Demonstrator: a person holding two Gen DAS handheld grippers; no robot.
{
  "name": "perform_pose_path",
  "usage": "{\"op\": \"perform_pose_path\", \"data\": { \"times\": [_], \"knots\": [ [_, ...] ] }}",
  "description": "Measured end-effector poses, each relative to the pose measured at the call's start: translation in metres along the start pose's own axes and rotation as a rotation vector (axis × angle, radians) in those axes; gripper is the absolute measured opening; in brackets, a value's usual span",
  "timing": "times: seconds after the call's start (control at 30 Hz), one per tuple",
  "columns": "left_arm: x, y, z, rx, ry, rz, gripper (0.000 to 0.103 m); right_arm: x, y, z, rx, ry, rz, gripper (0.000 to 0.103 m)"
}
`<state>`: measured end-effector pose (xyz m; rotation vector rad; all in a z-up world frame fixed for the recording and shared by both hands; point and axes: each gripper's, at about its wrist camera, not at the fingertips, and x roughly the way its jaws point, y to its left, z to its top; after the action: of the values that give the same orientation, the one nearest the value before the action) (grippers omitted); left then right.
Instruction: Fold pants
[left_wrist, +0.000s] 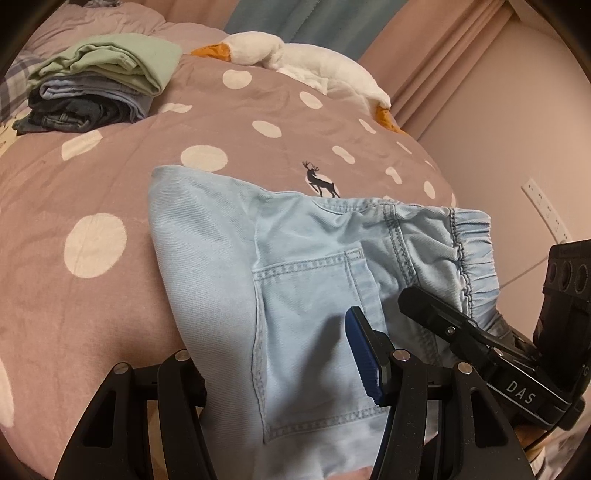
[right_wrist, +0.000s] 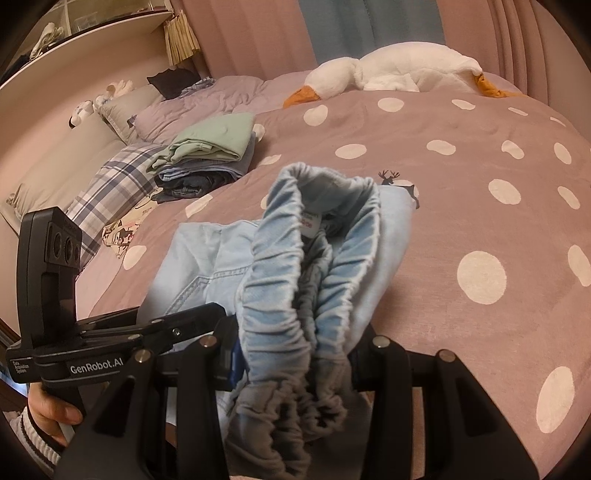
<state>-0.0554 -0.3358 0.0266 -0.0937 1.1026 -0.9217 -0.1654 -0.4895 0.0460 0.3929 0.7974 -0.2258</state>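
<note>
Light blue denim pants (left_wrist: 295, 280) lie partly folded on the polka-dot bed cover, back pocket up, elastic waistband at the right. My left gripper (left_wrist: 280, 373) holds the pants' near edge; the cloth covers its left finger and the blue pad (left_wrist: 364, 354) of the other shows on top. My right gripper (right_wrist: 295, 354) is shut on the bunched elastic waistband (right_wrist: 325, 266), which drapes over and hides its fingers. In the left wrist view the right gripper (left_wrist: 439, 310) sits at the waistband (left_wrist: 476, 258). In the right wrist view the left gripper (right_wrist: 192, 325) sits beside the pants (right_wrist: 207, 258).
A stack of folded clothes (left_wrist: 96, 81), green on top, sits at the far left of the bed (left_wrist: 92, 192); it also shows in the right wrist view (right_wrist: 207, 155). A white plush goose (left_wrist: 306, 62) lies along the far edge. Pillows (right_wrist: 118, 181) lie left. Wall with socket (left_wrist: 543, 206) at right.
</note>
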Motion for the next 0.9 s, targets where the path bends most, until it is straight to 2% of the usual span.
{"op": "perform_pose_path", "data": {
  "times": [0.53,0.9],
  "knots": [
    [0.008,0.007,0.005,-0.007,0.01,-0.001,0.059,0.009,0.002,0.006,-0.005,0.012,0.002,0.042],
    [0.026,0.007,0.03,0.025,0.008,0.003,0.059,0.025,-0.005,0.024,0.001,0.0,-0.006,0.042]
  ]
}}
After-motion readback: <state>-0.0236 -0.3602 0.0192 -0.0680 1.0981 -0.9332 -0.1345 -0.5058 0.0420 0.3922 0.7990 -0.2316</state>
